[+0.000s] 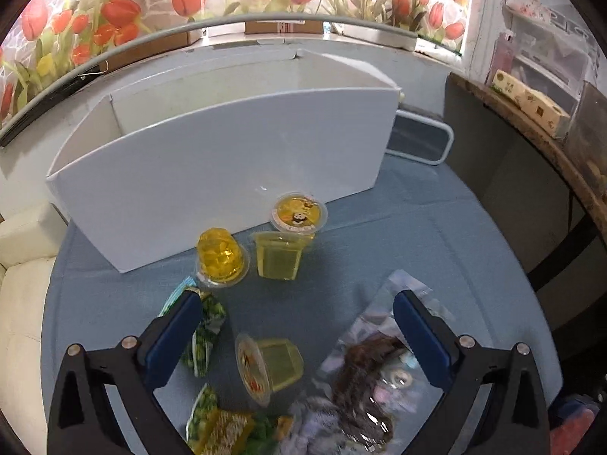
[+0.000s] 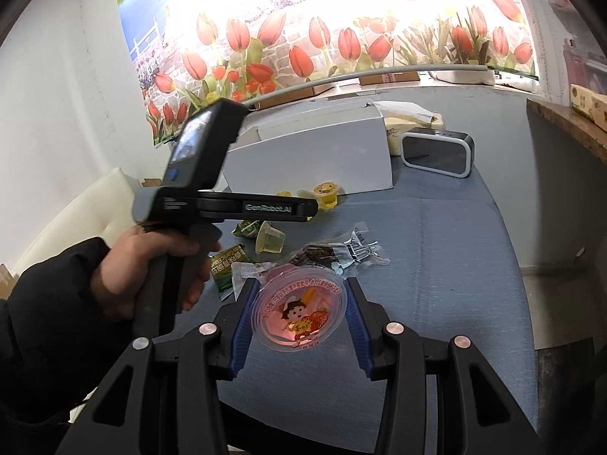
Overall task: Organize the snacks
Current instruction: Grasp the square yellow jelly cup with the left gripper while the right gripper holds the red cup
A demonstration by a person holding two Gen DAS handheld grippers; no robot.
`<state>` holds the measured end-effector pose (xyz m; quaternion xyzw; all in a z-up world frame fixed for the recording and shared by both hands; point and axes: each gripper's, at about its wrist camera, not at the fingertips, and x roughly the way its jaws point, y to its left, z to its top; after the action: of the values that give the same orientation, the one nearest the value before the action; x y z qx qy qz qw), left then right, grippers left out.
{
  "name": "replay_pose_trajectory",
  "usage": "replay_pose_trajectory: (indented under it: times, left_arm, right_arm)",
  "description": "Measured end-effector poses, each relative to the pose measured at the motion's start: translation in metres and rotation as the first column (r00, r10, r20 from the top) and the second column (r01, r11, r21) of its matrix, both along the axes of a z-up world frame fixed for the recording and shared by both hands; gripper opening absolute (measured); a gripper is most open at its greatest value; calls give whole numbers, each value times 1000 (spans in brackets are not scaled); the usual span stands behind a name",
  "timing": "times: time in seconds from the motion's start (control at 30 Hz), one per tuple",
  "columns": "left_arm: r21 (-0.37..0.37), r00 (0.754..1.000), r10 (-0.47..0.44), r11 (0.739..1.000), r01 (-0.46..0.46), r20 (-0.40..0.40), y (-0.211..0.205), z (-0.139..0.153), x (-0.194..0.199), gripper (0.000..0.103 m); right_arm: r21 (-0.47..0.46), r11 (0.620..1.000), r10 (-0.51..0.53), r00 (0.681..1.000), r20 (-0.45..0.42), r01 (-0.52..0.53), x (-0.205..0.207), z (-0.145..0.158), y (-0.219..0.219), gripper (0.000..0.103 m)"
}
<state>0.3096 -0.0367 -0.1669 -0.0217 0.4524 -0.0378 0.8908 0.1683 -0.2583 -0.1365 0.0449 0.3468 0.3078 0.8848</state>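
My left gripper (image 1: 297,316) has its jaws spread as wide as they go, with nothing pressed between them; a yellow jelly cup lying on its side (image 1: 267,366) sits on the blue desk (image 1: 436,250) in the gap below them. Just off the left jaw lie green snack packets (image 1: 206,331), and under the right jaw a clear packet of dark dried fruit (image 1: 368,375). Ahead of the jaws stand three more yellow jelly cups (image 1: 280,254), close against the front wall of the white box (image 1: 212,174). My right gripper (image 2: 301,316) has its jaws partly closed on a pink jelly cup (image 2: 299,316), both pads touching its rim, held above the desk. Left of these jaws a hand (image 2: 151,265) grips the other gripper's handle. Beyond the right jaws a clock (image 2: 436,149) stands beside the box
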Motion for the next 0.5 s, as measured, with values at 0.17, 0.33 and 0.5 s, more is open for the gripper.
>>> replay_pose_trajectory:
  times: [0.17,0.33,0.5]
  left_arm:
    - [28,999,32,999,-31,-36,-3,-15,27,103]
    - [43,996,59,998,-56,-65,-8,-30,44,98]
    - [49,994,69,997,-65,-87,-15,-37,47,46]
  right_arm:
    - [-3,1000,-10,1000,-8,9,0,-2,-2,49]
    - [-2,1000,-18,1000,-18,18,1,-4,-8,49]
    - [5,1000,-29,999,-38,29,4,-9,-12,49]
